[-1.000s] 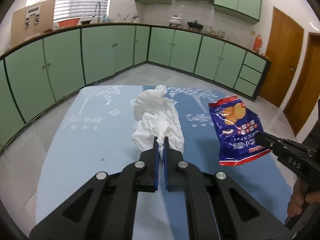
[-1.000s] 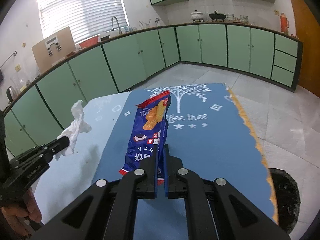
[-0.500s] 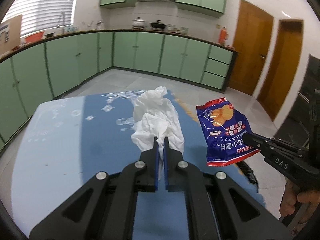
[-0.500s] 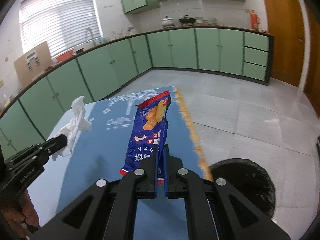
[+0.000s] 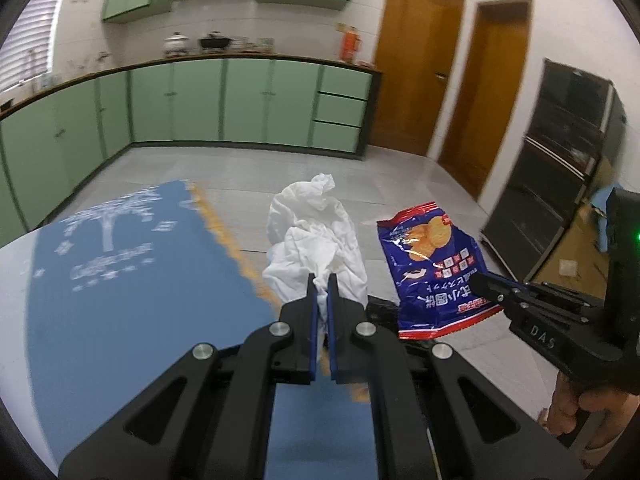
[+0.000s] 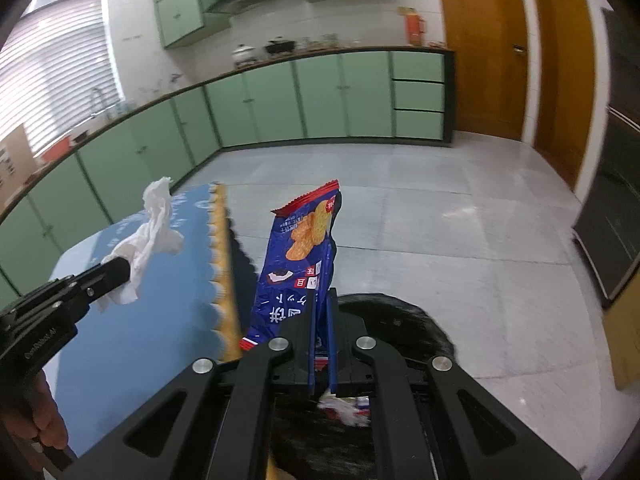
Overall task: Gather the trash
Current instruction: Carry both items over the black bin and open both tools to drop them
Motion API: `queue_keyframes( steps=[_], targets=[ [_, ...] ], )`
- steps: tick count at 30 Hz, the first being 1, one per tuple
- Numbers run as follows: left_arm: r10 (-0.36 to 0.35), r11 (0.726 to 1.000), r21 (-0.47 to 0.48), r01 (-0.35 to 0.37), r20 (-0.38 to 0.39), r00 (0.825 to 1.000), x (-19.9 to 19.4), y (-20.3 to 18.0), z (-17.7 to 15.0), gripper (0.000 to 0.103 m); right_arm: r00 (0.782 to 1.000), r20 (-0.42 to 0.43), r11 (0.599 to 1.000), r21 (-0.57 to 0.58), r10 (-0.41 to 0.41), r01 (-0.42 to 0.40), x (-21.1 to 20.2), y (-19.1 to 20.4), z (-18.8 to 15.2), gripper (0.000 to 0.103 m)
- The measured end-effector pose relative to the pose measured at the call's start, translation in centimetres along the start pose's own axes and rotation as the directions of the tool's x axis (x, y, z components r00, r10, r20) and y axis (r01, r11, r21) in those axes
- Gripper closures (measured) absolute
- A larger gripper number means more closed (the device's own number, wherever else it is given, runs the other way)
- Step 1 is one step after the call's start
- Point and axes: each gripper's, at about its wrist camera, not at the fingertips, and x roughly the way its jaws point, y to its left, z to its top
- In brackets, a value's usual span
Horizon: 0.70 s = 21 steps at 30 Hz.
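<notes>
Above the bin, right tool pinches a blue snack bag; left tool grips crumpled white tissue.

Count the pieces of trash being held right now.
2. The tissue is pinched in the left claw, past the table's edge. The snack bag is clamped in the right claw, above the black bin. More scraps lie in the bin.

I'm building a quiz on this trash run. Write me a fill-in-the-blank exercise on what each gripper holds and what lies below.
1. The left gripper is shut on a crumpled white ____.
2. The right gripper is shut on a blue snack ____.
3. Below the right gripper's fingers sits a bin lined with a ____ bag.

Missing words: tissue; packet; black
</notes>
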Motion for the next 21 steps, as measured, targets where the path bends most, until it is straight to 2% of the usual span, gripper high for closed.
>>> queue_keyframes(
  steps=[4,9,16,21],
  targets=[
    [-0.046,0.998,0.042,0.047,-0.015,0.999,2.7,-3.5,-0.2,0.1,0.999,-0.007,0.998,0.038,-0.042,0.043,-0.2,-2.7,-1.0,0.098],
    [-0.069,0.995,0.066,0.072,-0.043,0.997,5.6,-6.1,-0.7,0.1,0.995,-0.013,0.993,0.059,-0.099,0.099,0.4,-5.4,-2.0,0.098],
    [-0.063,0.996,0.053,0.069,-0.105,0.992,9.9,-7.2,-1.7,0.1,0.99,-0.062,0.987,0.091,-0.126,0.131,2.8,-7.6,-3.2,0.098],
    [-0.082,0.995,0.039,0.09,-0.181,0.98,13.0,-7.1,-2.1,0.098,0.983,-0.121,0.984,0.094,-0.14,0.152,5.4,-8.7,-4.2,0.098]
  ],
)
